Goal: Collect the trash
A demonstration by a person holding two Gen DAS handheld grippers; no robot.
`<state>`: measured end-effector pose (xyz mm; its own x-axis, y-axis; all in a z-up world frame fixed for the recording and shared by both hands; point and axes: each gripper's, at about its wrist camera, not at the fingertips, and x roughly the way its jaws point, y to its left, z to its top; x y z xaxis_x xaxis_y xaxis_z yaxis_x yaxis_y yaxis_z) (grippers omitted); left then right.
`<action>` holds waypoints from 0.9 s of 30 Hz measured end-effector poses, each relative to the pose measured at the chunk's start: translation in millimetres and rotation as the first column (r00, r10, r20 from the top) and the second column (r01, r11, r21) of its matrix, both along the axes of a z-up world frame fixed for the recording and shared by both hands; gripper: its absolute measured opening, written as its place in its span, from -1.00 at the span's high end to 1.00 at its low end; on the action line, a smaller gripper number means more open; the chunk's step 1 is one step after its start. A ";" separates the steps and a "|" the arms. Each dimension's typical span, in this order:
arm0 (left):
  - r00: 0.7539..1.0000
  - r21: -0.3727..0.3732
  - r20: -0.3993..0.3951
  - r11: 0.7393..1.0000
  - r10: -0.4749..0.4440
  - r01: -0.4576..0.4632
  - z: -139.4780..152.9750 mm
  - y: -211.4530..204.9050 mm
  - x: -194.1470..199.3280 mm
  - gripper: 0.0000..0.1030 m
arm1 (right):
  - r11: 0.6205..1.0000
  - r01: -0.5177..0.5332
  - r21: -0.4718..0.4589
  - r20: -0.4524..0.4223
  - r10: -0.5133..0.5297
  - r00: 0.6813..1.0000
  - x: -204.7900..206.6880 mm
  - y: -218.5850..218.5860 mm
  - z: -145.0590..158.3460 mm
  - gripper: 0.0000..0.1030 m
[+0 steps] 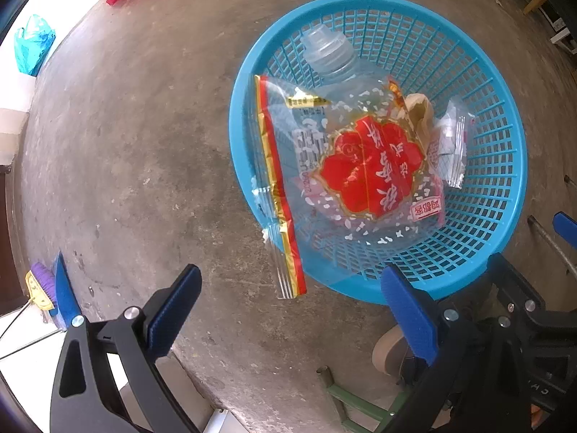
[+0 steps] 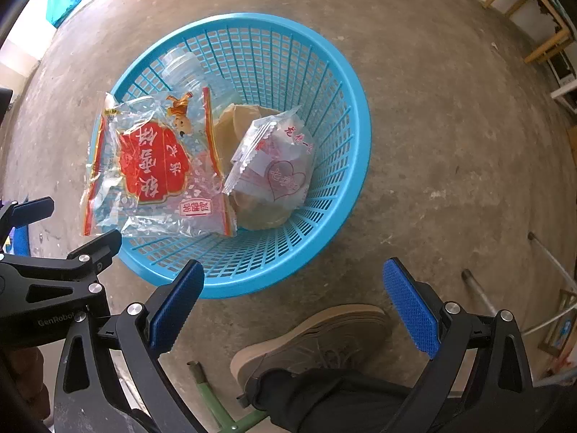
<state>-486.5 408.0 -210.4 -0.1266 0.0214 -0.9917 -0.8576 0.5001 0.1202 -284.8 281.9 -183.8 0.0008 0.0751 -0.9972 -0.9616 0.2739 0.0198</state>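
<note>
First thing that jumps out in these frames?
The blue basket on the grey concrete surface, holding trash. A big clear wrapper with a red label drapes over its rim, with a clear bottle partly under it and a smaller packet beside it. Both grippers, left and right, hang open and empty at the basket's near edge.

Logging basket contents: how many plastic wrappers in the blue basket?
2. Large red-label wrapper draped over the basket's left rim; small heart-print wrapper inside, right of it. More may be hidden underneath.
</note>
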 end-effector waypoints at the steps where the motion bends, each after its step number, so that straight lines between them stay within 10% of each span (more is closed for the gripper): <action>1: 1.000 0.000 0.000 1.000 0.000 0.000 0.0 -0.3 0.1 -0.89 | 1.000 0.000 0.000 0.000 0.000 1.000 0.0 0.0 0.0 -0.85; 27: 1.000 0.002 -0.005 1.000 -0.012 0.012 -0.1 0.6 4.7 -0.89 | 1.000 0.003 -0.003 0.003 -0.003 1.000 2.7 -2.1 -1.5 -0.85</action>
